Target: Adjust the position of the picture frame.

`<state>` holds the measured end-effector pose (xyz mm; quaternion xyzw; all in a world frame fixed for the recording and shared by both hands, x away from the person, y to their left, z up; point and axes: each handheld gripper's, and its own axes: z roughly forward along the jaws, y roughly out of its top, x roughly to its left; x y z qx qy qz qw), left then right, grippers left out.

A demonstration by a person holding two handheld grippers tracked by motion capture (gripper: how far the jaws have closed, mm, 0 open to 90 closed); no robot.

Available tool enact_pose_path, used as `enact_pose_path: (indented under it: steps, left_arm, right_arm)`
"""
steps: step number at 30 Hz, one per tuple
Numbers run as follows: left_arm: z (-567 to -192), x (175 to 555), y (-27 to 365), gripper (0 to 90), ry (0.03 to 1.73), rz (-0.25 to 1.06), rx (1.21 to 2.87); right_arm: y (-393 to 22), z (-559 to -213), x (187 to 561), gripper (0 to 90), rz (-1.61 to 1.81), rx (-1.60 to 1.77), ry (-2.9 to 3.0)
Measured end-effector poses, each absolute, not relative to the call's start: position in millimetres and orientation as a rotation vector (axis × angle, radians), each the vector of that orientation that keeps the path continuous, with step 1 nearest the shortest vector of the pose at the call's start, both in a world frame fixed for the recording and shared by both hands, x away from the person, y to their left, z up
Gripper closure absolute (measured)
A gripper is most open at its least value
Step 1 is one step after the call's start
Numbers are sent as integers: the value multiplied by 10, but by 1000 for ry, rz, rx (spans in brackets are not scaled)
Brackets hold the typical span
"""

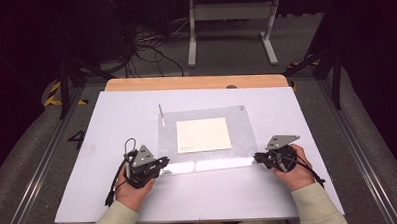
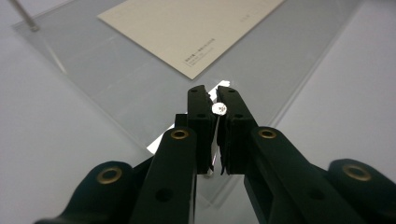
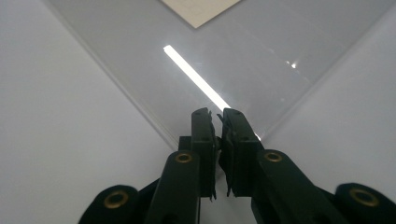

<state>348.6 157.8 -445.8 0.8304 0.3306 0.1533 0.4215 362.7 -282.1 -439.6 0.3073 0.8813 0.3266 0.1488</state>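
Observation:
A clear plastic sheet (image 1: pixel 208 160) lies flat on the white table (image 1: pixel 116 120), with a cream paper (image 1: pixel 203 134) at its middle. My left gripper (image 1: pixel 164 162) is at the sheet's near left corner. In the left gripper view the jaws (image 2: pixel 214 95) are shut on a small silver screw head (image 2: pixel 218 108) above the sheet (image 2: pixel 116 79), with the paper (image 2: pixel 187 28) beyond. My right gripper (image 1: pixel 256 157) is at the near right corner. Its jaws (image 3: pixel 216 114) stand together over that corner of the sheet (image 3: pixel 261 56), and nothing shows between them.
A thin metal pin (image 1: pixel 161 113) stands at the sheet's far left corner, and a small screw (image 1: pixel 242 108) sits at the far right corner. A wooden strip (image 1: pixel 195 82) edges the table's far side. Cables and a white stand (image 1: pixel 231 21) are on the floor beyond.

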Motion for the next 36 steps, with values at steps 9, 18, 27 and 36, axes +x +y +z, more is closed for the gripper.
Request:
enact_pose_path:
  steps: [9,18,27,36]
  left_arm:
    - [-4455,3557,1862,844,952,435,2030]
    - [-4464,3671,2085,836,1066,451,1969]
    - [-4364,3805,2038,841,1087,495,1988]
    - [-4202,4305,1640,827,1084,507,1957]
  right_arm:
    - [-2517,-4409,3182,831,1026,806,2677]
    - [-2068,-4450,2832,829,1123,636,2818]
    - [-1968,-4486,2802,830,1185,574,2831]
    - [-1898,-4491,2774,830,1172,546,2809]
